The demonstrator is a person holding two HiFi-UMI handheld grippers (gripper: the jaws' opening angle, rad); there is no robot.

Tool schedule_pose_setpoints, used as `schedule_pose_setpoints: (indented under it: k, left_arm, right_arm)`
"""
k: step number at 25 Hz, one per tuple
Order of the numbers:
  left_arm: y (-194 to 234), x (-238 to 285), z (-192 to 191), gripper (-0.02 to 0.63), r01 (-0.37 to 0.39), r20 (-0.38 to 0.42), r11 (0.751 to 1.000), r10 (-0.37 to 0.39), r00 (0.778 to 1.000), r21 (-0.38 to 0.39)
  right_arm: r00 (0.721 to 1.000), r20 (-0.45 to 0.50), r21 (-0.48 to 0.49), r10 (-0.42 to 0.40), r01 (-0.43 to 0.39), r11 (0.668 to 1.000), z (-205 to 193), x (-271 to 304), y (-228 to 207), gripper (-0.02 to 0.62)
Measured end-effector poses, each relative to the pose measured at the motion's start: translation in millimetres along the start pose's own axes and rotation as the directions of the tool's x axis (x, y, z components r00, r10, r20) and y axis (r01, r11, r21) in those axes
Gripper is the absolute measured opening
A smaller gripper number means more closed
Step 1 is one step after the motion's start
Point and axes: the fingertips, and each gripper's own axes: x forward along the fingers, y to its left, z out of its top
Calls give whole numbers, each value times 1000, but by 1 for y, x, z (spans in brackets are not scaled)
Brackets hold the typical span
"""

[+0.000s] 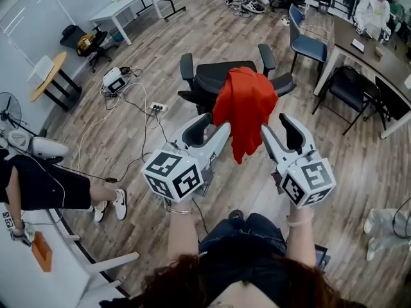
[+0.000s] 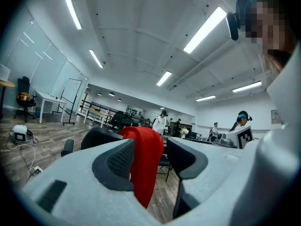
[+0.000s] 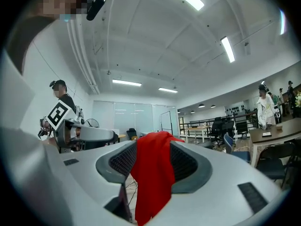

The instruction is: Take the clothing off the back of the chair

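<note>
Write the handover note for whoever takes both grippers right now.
Left gripper: jaws apart, nothing gripped, beside the left edge of the red garment.
Right gripper: jaws apart, nothing gripped, beside the garment's right edge.
Garment: draped over the back of the black chair, hanging down on your side.
Done: both grippers lined up on the cloth.
Left: close on the cloth, lift it clear of the chair back.

- Ceiling light strips (image 2: 207, 29) are lighting the room brightly and evenly, and are burning out to white in both gripper views.
- The wooden floor (image 1: 192, 24) is carrying only faint, soft shadows.
- Both gripper views are bending straight lines and darkening to black at the corners.
- The red garment (image 1: 244, 108) is rendering sharp.
</note>
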Motion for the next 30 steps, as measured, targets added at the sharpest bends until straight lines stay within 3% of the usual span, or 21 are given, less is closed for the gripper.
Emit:
schedule_pose_setpoints:
  k: [17, 30]
  left_arm:
    - [41, 45, -28, 324, -43, -61, 993, 37, 997, -109]
    - [43, 93, -54, 339, -13, -123, 986, -8, 992, -167]
  right_arm:
    - [994, -103, 77, 37, -29, 997, -42, 39, -38, 301]
    - [976, -133, 152, 170, -149, 977, -67, 77, -47, 314]
